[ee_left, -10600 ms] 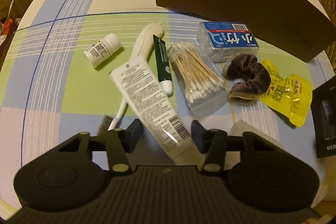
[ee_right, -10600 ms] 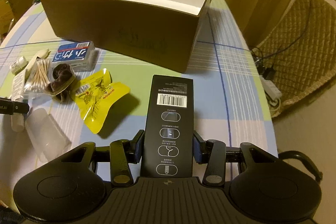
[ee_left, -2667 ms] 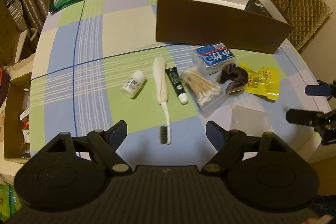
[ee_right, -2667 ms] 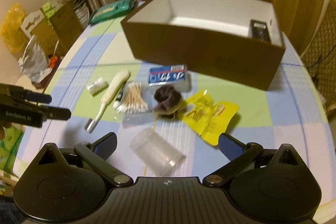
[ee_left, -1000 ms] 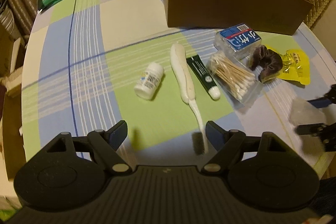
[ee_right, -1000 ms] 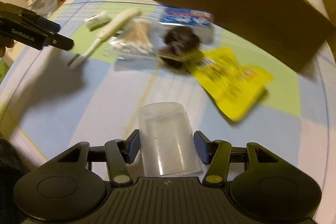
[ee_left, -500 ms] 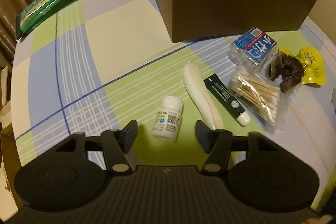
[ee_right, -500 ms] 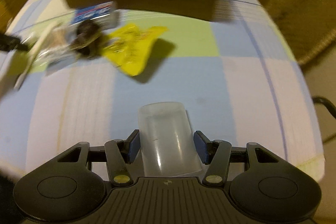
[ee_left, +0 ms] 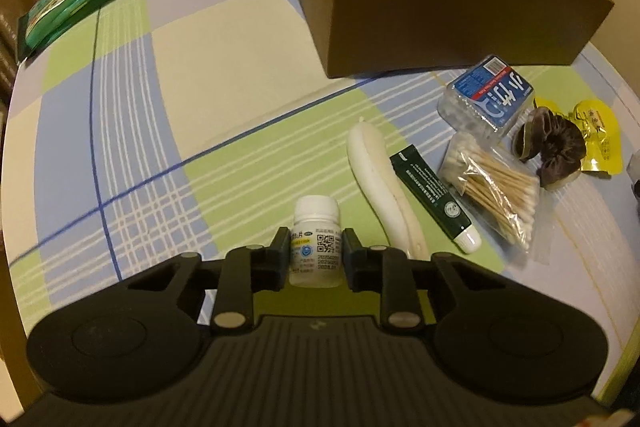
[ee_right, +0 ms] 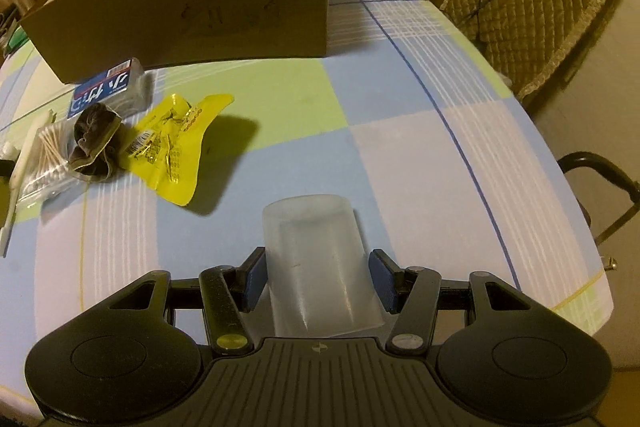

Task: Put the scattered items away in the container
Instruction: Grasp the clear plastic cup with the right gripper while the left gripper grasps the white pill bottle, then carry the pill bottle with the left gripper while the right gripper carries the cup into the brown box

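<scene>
My left gripper (ee_left: 315, 250) has just been closing onto the small pill bottle (ee_left: 316, 240) mid-tablecloth; it looks light, rigid and slick, so I grip its labelled body. My right gripper (ee_right: 319, 282) clamps the clear plastic cup (ee_right: 317, 265), thin and crushable, near the tablecloth's front edge.

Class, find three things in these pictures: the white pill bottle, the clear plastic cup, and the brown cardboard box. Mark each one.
white pill bottle (ee_left: 317, 247): left wrist view, on its printed label.
clear plastic cup (ee_right: 316, 259): right wrist view, on its side wall.
brown cardboard box (ee_right: 192, 15): right wrist view, on its long outer wall.
</scene>
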Demonstrator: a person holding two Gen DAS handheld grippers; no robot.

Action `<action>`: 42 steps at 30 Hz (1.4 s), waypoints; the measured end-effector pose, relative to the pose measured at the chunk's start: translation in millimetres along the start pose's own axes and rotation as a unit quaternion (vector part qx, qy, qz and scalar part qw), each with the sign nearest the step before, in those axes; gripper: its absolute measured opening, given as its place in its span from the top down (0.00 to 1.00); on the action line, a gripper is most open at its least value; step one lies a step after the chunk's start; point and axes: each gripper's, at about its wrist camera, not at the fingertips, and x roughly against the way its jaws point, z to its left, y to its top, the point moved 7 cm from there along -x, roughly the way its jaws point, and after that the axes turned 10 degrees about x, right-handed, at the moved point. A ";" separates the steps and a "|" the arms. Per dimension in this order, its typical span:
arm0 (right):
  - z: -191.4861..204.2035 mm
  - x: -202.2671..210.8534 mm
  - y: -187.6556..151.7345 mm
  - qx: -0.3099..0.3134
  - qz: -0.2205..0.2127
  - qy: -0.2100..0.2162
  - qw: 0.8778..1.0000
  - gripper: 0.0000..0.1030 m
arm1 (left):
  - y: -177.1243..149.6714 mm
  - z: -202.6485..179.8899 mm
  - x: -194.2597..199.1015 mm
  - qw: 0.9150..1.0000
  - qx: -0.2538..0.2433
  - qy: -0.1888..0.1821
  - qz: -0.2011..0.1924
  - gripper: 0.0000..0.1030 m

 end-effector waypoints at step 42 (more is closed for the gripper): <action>46.9 58.1 210.3 0.088 -0.168 0.112 0.975 0.49 | 138.1 -124.8 81.5 0.988 0.022 -0.080 -0.133 0.78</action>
